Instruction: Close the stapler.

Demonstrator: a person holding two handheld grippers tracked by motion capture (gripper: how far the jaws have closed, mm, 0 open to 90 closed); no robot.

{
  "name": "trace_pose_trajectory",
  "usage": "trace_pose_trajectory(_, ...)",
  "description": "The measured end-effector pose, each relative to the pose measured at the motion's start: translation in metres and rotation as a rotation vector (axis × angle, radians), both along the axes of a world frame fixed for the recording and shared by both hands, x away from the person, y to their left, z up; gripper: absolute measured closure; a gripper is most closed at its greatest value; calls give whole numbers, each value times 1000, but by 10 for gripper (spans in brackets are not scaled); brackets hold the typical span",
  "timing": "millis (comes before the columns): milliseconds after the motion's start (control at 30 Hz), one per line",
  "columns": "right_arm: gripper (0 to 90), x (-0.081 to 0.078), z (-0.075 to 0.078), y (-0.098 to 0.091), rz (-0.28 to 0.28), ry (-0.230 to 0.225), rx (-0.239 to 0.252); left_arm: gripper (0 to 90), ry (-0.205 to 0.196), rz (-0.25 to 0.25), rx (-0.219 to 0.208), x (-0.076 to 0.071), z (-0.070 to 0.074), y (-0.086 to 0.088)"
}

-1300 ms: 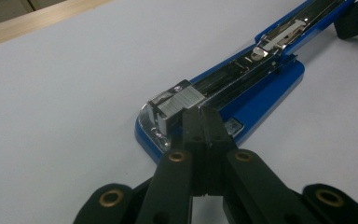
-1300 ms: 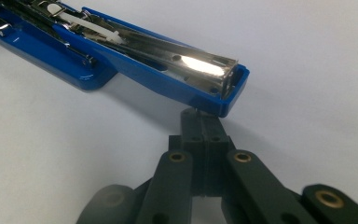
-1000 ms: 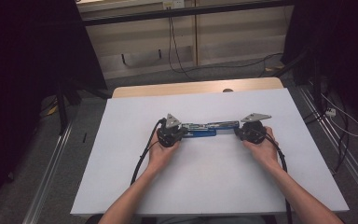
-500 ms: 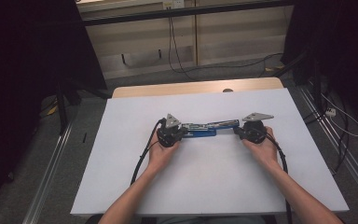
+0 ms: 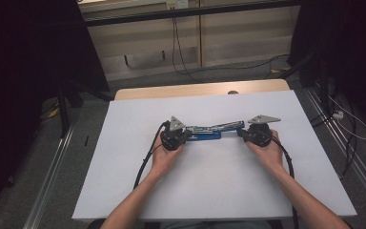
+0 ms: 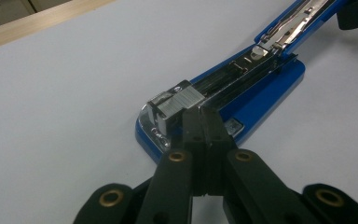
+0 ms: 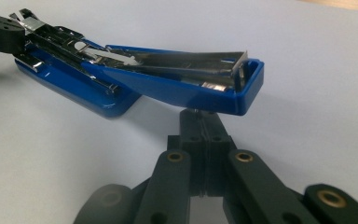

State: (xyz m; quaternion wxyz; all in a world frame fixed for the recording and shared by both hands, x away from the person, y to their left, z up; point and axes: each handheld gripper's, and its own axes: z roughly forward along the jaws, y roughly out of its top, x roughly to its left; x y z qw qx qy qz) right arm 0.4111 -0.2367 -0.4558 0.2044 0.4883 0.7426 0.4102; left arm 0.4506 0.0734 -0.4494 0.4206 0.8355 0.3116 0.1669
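Our stapler [image 5: 209, 132] lies opened flat mid-table [image 5: 124, 191] between us. Left tongs [image 6: 204, 122] sit clenched at its staple end, right tongs [image 7: 202, 122] clenched under its lid tip, grasping nothing. Push carelessly and we might skid it or snap the lid shut.

The high view looked forward and down on the whole white tabletop [image 5: 209, 191]. Each gripper view sat close and low, facing the opened blue stapler [image 5: 209, 131] from opposite ends; all three shared that stapler [image 6: 242, 88] [image 7: 177, 88].
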Motion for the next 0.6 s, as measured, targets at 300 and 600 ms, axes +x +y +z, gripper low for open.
trace_pose_trajectory(300,898,-1,1,1,5,-19,5,900,-4,-6,4,0,0,0)
trace_pose_trajectory(600,875,-2,4,1,20,-49,19,899,-19,-8,5,-1,-1,-1)
